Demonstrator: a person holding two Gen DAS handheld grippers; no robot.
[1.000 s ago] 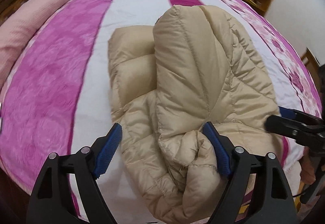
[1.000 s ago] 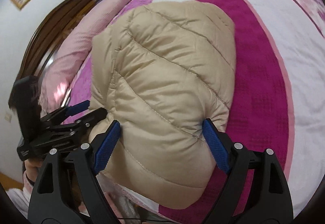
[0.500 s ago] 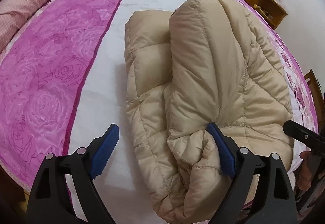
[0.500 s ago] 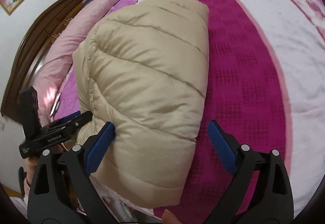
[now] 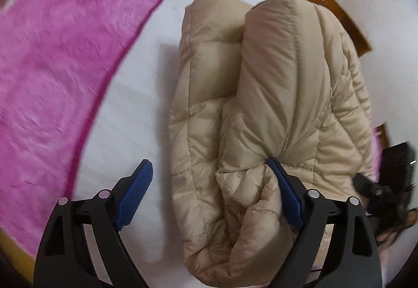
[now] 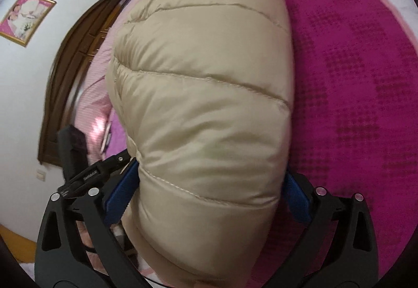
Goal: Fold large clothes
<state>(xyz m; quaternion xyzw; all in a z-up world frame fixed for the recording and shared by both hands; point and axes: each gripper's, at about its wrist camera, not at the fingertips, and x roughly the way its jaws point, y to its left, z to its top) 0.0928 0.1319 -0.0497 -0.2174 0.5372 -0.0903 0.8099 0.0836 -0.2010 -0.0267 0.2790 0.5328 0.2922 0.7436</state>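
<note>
A beige quilted down jacket (image 5: pixel 274 105), folded into a thick bundle, lies on a bed cover with pink and white stripes (image 5: pixel 65 65), filling the centre and right of the left wrist view. The left gripper (image 5: pixel 209 194) has its jaws spread wide, having just narrowed a little; the bundle's near left end sits between them, the right blue pad (image 5: pixel 286 191) tucked into a crease, the left pad over bare white cover. The right gripper (image 6: pixel 209 196) stands wide open, having just widened, straddling the jacket's puffy near end at the lower centre of its view; whether its pads press the fabric cannot be told.
</note>
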